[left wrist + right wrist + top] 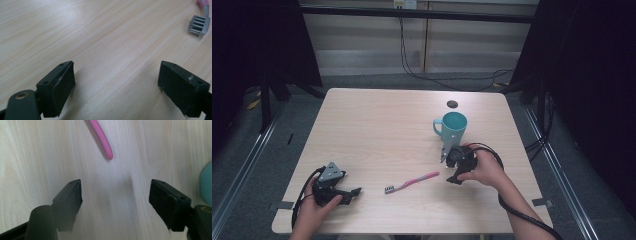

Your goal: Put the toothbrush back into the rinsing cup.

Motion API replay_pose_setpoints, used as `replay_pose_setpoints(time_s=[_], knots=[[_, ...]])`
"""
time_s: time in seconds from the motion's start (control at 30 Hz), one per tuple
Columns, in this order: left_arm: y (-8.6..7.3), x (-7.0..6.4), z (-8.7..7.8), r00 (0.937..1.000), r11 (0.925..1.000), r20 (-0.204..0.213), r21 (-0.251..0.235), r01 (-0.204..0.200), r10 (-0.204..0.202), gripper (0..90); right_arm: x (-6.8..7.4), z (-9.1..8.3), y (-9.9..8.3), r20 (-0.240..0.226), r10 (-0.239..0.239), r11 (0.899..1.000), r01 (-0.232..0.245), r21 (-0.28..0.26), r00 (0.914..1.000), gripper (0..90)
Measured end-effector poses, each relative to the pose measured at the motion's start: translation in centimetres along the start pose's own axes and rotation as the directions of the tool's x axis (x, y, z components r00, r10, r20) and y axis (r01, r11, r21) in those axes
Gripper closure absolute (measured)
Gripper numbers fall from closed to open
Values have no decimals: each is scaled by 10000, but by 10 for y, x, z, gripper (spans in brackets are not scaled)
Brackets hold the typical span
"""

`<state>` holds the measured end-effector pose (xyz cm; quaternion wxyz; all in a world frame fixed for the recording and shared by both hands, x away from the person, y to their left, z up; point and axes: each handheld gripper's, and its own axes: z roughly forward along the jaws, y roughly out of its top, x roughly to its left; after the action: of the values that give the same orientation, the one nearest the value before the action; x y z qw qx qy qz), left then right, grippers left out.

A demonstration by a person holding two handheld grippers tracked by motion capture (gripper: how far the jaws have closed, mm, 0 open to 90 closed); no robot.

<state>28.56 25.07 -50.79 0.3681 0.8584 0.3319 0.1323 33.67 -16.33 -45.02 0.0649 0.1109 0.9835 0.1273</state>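
Left gripper [354,192]: I see it at the lower left of the high view, low over the table, jaws spread wide with bare wood between them in its own view, gripping nothing.
Right gripper [446,156]: right of centre in the high view, just below the mug, jaws released and wide apart, nothing between them.
Toothbrush [411,182]: flat on the table, lower centre of the high view, between my two grippers; pink handle, grey bristle head pointing toward the left gripper. Its head sits at the upper right of the left gripper view [199,24]; its handle tip is at the top centre of the right gripper view [102,140].
Mug [452,128]: teal, upright, right of centre, handle to frame left.
Table [377,130]: pale wood.
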Motion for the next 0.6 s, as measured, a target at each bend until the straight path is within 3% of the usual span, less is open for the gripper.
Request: replay_pose_setpoints(time_s=[0.4,0.6], knots=[[0,0,0,10000,10000,-11,8,-10,10,138,1,4,26,-146,-437,9987,440,261,9989,264],[0,0,0,10000,10000,-9,11,-9,9,138,2,5,38,-172,-654,9978,656,97,9977,265]])
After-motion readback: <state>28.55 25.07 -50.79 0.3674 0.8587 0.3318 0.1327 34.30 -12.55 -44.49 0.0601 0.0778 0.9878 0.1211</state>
